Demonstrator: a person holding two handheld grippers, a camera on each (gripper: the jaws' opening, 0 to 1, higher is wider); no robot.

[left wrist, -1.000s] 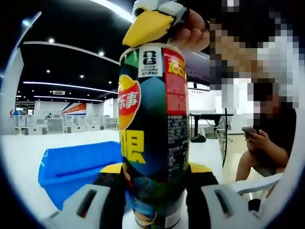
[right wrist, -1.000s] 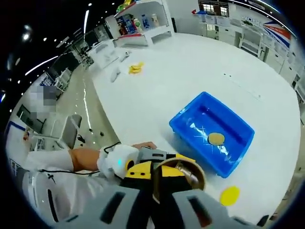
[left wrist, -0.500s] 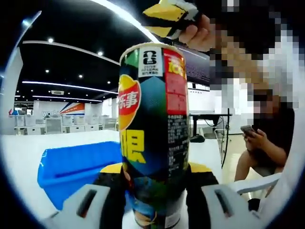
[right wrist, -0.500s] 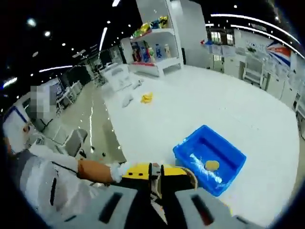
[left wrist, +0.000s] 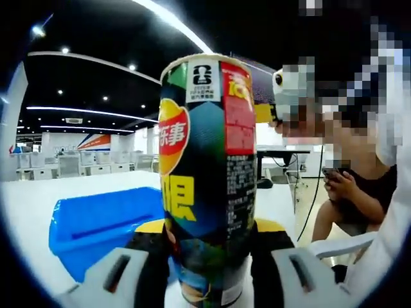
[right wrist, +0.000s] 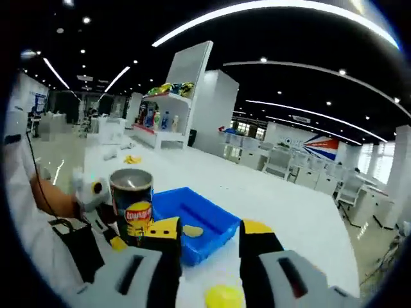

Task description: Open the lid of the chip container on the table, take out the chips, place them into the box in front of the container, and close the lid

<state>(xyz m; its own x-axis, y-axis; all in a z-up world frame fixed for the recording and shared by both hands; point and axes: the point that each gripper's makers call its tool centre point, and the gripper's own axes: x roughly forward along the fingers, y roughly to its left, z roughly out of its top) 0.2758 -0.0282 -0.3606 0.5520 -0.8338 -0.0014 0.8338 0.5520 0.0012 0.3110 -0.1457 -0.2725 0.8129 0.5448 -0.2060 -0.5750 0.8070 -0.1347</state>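
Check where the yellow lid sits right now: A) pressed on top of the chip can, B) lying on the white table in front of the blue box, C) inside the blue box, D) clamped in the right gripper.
B: in the right gripper view the yellow lid lies on the table beside the blue box, and the chip can stands open.

Grey left gripper and right gripper, black jaws tipped yellow; white sleeve, thin black cable.
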